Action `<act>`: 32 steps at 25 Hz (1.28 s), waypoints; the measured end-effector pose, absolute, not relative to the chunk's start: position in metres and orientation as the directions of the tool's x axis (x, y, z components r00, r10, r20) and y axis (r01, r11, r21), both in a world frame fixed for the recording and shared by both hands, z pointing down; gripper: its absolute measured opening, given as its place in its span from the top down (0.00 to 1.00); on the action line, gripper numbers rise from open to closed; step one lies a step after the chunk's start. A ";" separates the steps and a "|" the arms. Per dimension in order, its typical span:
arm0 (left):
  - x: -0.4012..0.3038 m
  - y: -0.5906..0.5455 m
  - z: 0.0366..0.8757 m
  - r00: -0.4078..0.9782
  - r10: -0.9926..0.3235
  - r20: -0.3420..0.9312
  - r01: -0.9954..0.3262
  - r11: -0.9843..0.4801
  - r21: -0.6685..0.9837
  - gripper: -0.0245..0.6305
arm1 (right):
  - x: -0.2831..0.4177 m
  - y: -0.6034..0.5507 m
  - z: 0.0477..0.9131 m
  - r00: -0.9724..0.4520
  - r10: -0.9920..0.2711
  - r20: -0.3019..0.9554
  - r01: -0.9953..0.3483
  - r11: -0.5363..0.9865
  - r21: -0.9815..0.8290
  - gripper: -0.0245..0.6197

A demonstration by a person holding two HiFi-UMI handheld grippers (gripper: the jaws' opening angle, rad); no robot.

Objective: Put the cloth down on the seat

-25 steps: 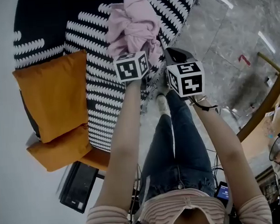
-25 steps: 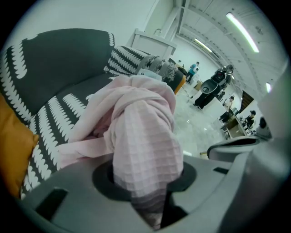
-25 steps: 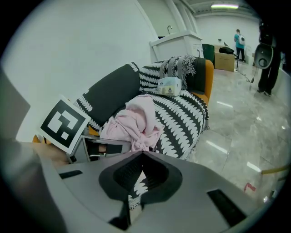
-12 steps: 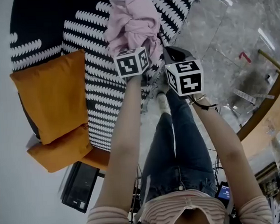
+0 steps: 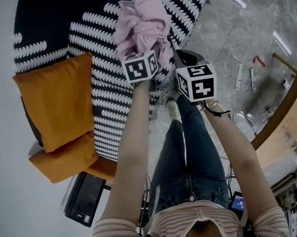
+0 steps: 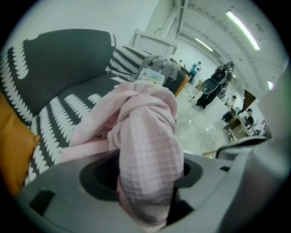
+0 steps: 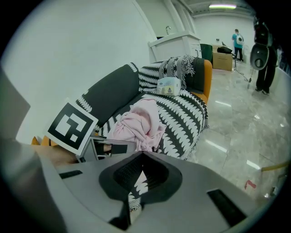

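We stretch our left arm (image 5: 132, 141) and right arm (image 5: 235, 145) forward and down, side by side. The jaws of our left gripper (image 6: 145, 175) have just been opening and stand wide, with the cloth (image 6: 145, 123) loose between them. Our right gripper (image 7: 142, 157), just to its right, points down with its jaws together and nothing in them.

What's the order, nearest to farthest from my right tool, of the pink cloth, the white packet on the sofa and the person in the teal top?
1. Pink cloth, just ahead on the sofa seat.
2. White packet, farther back along the same seat.
3. Person in the teal top, far across the room, upper right.
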State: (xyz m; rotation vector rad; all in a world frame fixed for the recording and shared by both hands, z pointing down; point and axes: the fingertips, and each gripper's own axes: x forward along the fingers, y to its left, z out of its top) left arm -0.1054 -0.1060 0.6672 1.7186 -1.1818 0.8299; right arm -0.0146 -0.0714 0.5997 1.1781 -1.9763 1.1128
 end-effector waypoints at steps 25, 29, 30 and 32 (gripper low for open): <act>-0.133 -0.091 0.541 0.331 -0.697 0.636 -0.935 -0.153 0.319 0.78 | -0.022 -0.057 0.518 -0.455 -0.563 0.690 -0.889 0.247 -0.385 0.95; -0.130 -0.081 0.512 0.344 -0.755 0.559 -0.928 -0.180 0.327 0.87 | -0.020 -0.053 0.493 -0.466 -0.618 0.633 -0.882 0.266 -0.390 0.95; -0.130 -0.077 0.505 0.347 -0.762 0.546 -0.926 -0.187 0.328 0.89 | -0.020 -0.050 0.487 -0.469 -0.625 0.624 -0.880 0.270 -0.390 0.95; -0.132 -0.069 0.489 0.351 -0.775 0.526 -0.924 -0.196 0.328 0.91 | -0.023 -0.043 0.474 -0.478 -0.632 0.611 -0.875 0.279 -0.396 0.95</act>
